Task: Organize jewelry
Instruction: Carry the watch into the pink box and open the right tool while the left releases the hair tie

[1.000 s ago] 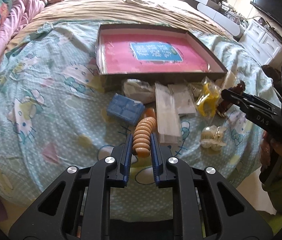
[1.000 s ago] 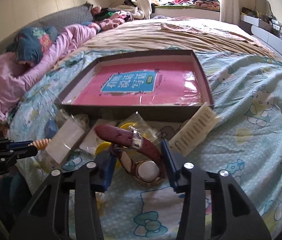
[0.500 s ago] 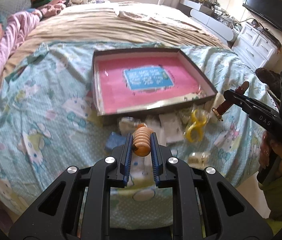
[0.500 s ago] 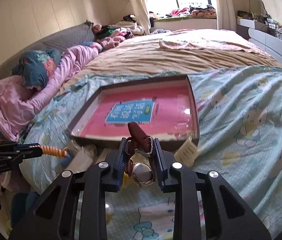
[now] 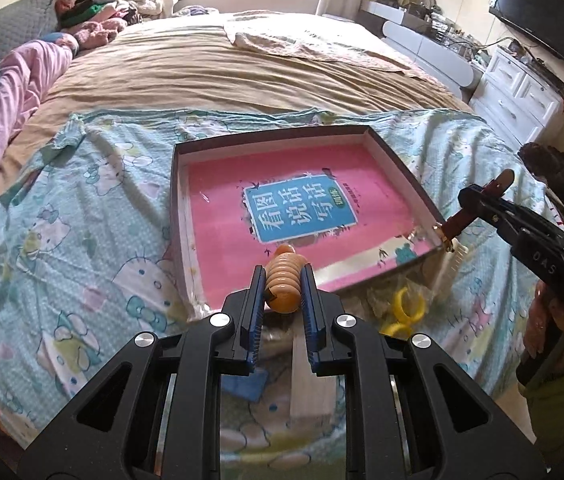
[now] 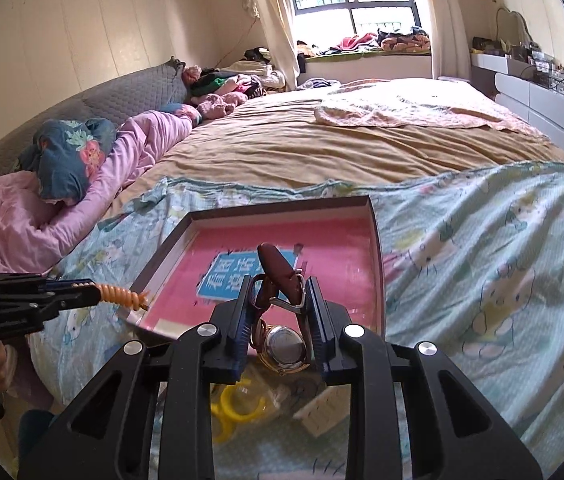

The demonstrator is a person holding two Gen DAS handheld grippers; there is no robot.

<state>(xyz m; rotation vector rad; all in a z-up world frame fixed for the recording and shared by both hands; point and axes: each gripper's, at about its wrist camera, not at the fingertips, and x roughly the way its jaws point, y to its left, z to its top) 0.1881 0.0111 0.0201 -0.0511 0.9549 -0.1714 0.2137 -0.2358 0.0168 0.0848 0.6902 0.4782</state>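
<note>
Pinching ribbed orange bracelet (image 5: 282, 286), left tool (image 5: 282, 300); right tool (image 6: 278, 320) clamps maroon-strapped watch (image 6: 282, 340).

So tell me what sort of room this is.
A bedroom in a home, most likely: a wide bed under a tan cover, pink and floral bedding bunched by the grey padded headboard, and a white chest of drawers.

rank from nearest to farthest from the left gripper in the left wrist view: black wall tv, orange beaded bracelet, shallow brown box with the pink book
1. Orange beaded bracelet, clamped between the left gripper fingers.
2. Shallow brown box holding the pink book, just ahead on the bed.
3. Black wall TV, far upper right.
</note>
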